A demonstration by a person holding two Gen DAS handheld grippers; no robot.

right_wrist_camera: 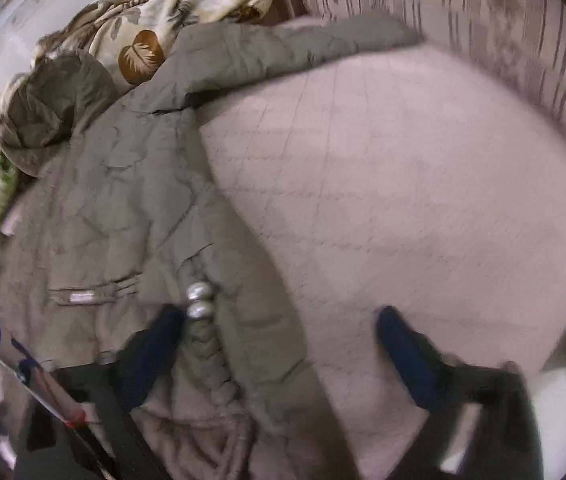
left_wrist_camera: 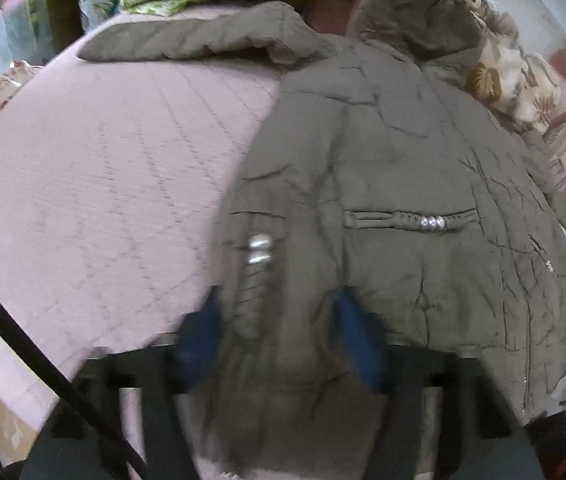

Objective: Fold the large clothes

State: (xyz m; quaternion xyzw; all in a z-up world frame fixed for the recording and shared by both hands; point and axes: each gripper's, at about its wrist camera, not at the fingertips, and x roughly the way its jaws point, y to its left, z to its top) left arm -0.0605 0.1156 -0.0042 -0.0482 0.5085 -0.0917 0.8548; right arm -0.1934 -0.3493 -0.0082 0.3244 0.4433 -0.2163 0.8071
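- My left gripper [left_wrist_camera: 279,320] stands part open at the coat's [left_wrist_camera: 383,184] near hem, its blue fingers [left_wrist_camera: 353,320] either side of a bunched ridge of fabric. The view is blurred, and I cannot tell whether the pads already press; I judge they do not.
- My right gripper [right_wrist_camera: 279,344] is wider, astride the hem's other corner: one finger [right_wrist_camera: 163,332] rests over the coat beside the two silver buttons [right_wrist_camera: 199,300], the other [right_wrist_camera: 399,336] over bare quilt [right_wrist_camera: 423,168]. Nothing is pinched yet.
- The coat lies spread flat on the quilt, back up, sleeves out to both sides, hood [left_wrist_camera: 423,24] at the far end against the leaf-print blanket [left_wrist_camera: 515,76].
- To do this grab well, I should take both hem corners level with each other, so the fold runs square.
- I should bite deep enough to catch both padded layers; a shallow pinch on this slick shell may slip.
- My right gripper wants shifting further over the coat before closing, or it grabs quilt too.
- I should keep the buttoned tab [right_wrist_camera: 215,368] clear of the pads, since hard buttons would spoil the grip.
- Then I judge a lift just off the quilt, both hands together, will do.
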